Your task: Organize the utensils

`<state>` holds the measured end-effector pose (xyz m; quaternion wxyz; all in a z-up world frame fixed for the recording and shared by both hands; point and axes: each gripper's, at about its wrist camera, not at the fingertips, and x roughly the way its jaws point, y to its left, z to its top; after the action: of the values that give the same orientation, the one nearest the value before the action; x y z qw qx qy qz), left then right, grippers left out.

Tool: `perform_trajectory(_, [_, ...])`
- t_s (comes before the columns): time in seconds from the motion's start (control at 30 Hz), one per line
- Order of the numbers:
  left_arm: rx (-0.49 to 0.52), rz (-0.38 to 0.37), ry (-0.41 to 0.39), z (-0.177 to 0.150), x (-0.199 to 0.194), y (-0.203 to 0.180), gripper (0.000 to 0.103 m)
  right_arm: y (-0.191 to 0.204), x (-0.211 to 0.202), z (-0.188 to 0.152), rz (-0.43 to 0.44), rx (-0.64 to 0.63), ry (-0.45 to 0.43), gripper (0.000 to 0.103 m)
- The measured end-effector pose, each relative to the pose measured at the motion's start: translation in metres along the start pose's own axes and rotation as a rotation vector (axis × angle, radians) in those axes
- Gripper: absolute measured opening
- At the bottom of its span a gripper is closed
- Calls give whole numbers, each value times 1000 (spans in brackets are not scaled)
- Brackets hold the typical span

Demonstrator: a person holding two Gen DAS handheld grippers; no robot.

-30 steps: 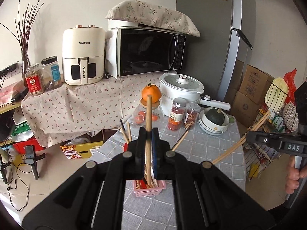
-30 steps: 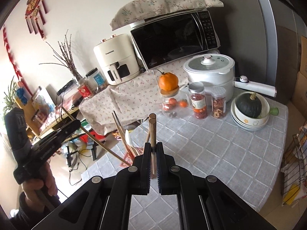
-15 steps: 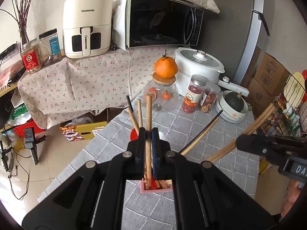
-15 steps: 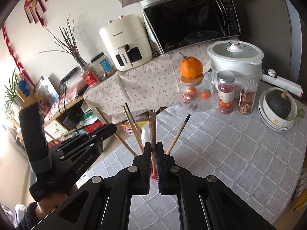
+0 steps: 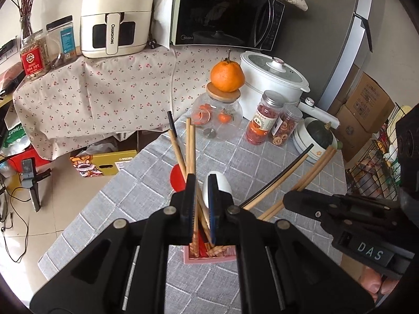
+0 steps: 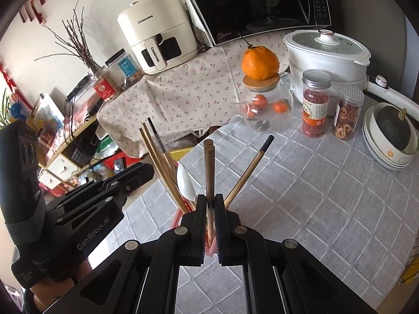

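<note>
Desk (image 5: 146,183), grey checked cloth; carries all items below.
Rice cooker (image 6: 327,55), white, far edge.
Stacked bowls (image 6: 387,151) holding dark squash (image 6: 394,129), right side.
Glass jar (image 6: 262,104), cork lid, orange (image 6: 259,62) on top.
Two snack jars (image 6: 315,102), beside the cooker.
Pink holder (image 5: 209,255), near edge, between both tongs; chopsticks and white spoon (image 5: 221,185) stand inside, fanned outward.
Left tongs (image 5: 201,204): slightly spread around the leaning sticks, gripping none.
Right tongs (image 6: 209,209): pressed onto upright chopstick pair (image 6: 209,167), lower ends in the holder.
</note>
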<state>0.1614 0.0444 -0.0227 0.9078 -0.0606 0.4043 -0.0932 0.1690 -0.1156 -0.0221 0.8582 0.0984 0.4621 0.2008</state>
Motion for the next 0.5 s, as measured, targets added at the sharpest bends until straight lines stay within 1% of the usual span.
perform_trajectory(0.07, [-7, -15, -12, 0, -4, 0, 22, -2, -4, 1, 21, 20, -13, 10])
perform_trajectory(0.13, [-8, -18, -21, 0, -9, -1, 26, -2, -11, 2, 29, 23, -31, 13])
perform_trajectory(0.2, [-6, -22, -21, -1, -12, -1, 28, -1, -21, 2, 28, 14, -52, 15])
perform_trajectory(0.23, [-6, -19, -19, -1, -14, -2, 30, 0, -25, 2, 27, 11, -61, 17])
perform_trajectory(0.33, [-15, -9, -23, -4, -21, -1, 43, -2, -42, 0, 29, 3, -91, 18])
perform_trajectory(0.4, [-18, -14, -18, -8, -27, 0, 49, -5, -54, -3, 19, 0, -109, 21])
perform_trajectory(0.43, [-14, -14, -12, -10, -29, -1, 52, -7, -61, -6, 12, -2, -117, 24])
perform_trajectory(0.47, [-9, -14, -9, -13, -32, -2, 58, -9, -67, -8, 5, -4, -125, 28])
perform_trajectory(0.5, [-3, -12, -6, -16, -35, -4, 61, -11, -74, -11, -5, -5, -132, 30])
